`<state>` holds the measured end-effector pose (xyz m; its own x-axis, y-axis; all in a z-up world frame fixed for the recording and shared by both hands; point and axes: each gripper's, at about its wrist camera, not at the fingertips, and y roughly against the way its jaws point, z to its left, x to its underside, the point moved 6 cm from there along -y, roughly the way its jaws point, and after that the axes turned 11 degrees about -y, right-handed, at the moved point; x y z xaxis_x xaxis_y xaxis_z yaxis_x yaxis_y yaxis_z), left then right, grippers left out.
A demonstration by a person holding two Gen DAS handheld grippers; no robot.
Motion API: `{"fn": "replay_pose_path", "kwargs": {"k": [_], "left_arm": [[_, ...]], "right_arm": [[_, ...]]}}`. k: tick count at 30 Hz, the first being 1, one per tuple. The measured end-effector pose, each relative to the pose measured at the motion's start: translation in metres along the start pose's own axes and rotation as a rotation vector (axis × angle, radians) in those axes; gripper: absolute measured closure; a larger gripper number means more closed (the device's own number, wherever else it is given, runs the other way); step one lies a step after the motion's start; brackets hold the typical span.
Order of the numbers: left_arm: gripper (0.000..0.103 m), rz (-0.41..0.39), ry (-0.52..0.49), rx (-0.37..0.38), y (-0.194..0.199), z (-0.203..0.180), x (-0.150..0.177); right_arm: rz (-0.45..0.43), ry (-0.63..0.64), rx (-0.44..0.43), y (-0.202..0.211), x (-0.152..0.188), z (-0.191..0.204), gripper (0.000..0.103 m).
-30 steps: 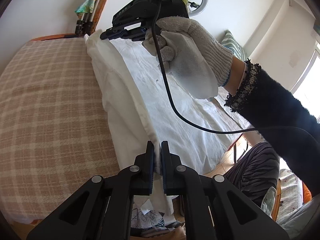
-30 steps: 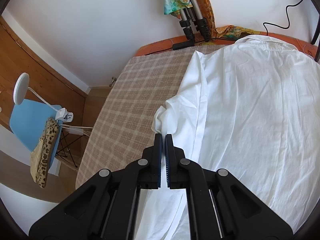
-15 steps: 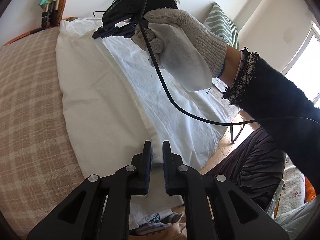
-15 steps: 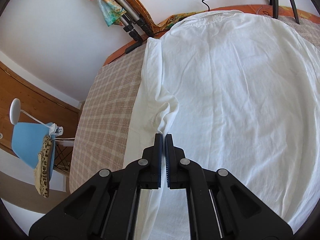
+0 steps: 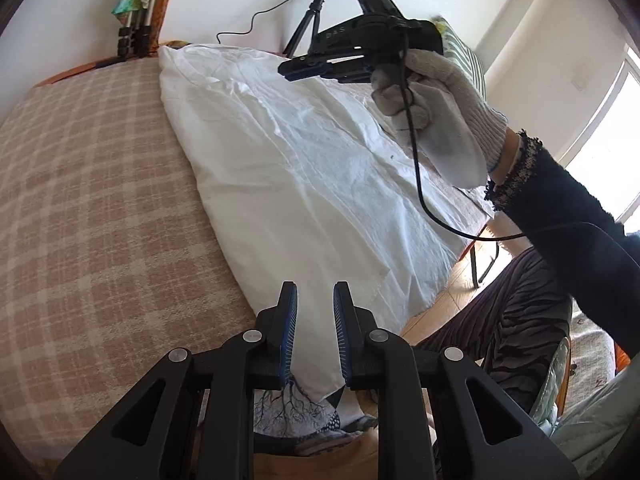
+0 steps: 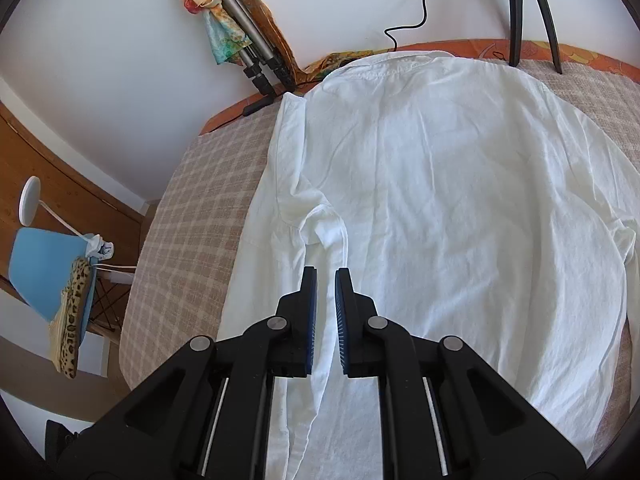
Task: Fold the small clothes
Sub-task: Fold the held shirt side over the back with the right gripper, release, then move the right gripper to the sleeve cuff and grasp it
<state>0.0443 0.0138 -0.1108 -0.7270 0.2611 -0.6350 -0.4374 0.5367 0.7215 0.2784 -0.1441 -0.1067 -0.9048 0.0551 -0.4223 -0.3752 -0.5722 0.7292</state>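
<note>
A white shirt [image 6: 440,208] lies back up on the checked table [image 6: 192,216], its left side folded inward over the body. It also shows in the left wrist view [image 5: 304,176]. My left gripper [image 5: 315,296] is open and empty, just above the shirt's near hem corner. My right gripper [image 6: 325,280] is open and empty, just above the folded sleeve edge [image 6: 328,232]. In the left wrist view the right gripper [image 5: 320,68] is held by a gloved hand [image 5: 432,112] above the shirt.
Folded tripods [image 6: 248,52] lean on the wall at the table's far edge. A ring light stand [image 5: 316,12] stands on the table behind the collar. A blue chair [image 6: 44,264] stands left of the table. My legs [image 5: 500,320] are at the near edge.
Both grippers carried the shirt's left side over the body, then opened and let go. The fold now lies flat on the shirt.
</note>
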Motion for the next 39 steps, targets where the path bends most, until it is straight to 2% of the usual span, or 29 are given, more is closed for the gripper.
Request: {"fn": "replay_pose_path", "kwargs": {"k": [3, 6, 8, 9, 10, 11, 13, 14, 21, 26, 33, 39], "left_arm": [[0.086, -0.004, 0.046, -0.025, -0.002, 0.011, -0.003], [0.086, -0.009, 0.033, -0.032, -0.009, 0.003, -0.010], [0.086, -0.012, -0.003, -0.044, -0.015, -0.010, -0.015], [0.086, -0.016, -0.016, -0.049, -0.016, -0.013, -0.018], [0.084, -0.019, -0.024, -0.049, -0.017, -0.017, -0.022], [0.081, -0.022, -0.029, -0.046, -0.021, -0.020, -0.027], [0.066, -0.026, -0.040, -0.038, -0.024, -0.026, -0.033], [0.064, -0.027, -0.047, -0.036, -0.027, -0.028, -0.037], [0.064, -0.008, -0.087, -0.019, -0.049, -0.045, -0.059], [0.064, 0.010, -0.088, 0.052, -0.077, -0.064, -0.083], [0.064, 0.060, -0.108, 0.101, -0.114, -0.085, -0.105], [0.064, 0.076, -0.113, 0.091, -0.138, -0.087, -0.116]], "right_arm": [[-0.028, 0.008, -0.024, 0.022, 0.012, -0.001, 0.093], [-0.053, 0.005, -0.023, 0.043, 0.023, -0.010, 0.093], [-0.065, 0.001, -0.011, 0.057, 0.030, -0.020, 0.082], [-0.079, -0.004, -0.004, 0.064, 0.032, -0.027, 0.064], [-0.106, -0.008, 0.008, 0.074, 0.033, -0.035, 0.050], [-0.132, -0.012, 0.026, 0.083, 0.034, -0.043, 0.048], [-0.160, -0.030, 0.054, 0.101, 0.035, -0.061, 0.048], [-0.174, -0.050, 0.059, 0.110, 0.036, -0.072, 0.048], [-0.280, -0.203, 0.136, 0.181, 0.048, -0.167, 0.048], [-0.346, -0.324, 0.190, 0.229, 0.064, -0.238, 0.048], [-0.377, -0.447, 0.279, 0.273, 0.097, -0.319, 0.048], [-0.371, -0.534, 0.375, 0.286, 0.123, -0.371, 0.048]]}}
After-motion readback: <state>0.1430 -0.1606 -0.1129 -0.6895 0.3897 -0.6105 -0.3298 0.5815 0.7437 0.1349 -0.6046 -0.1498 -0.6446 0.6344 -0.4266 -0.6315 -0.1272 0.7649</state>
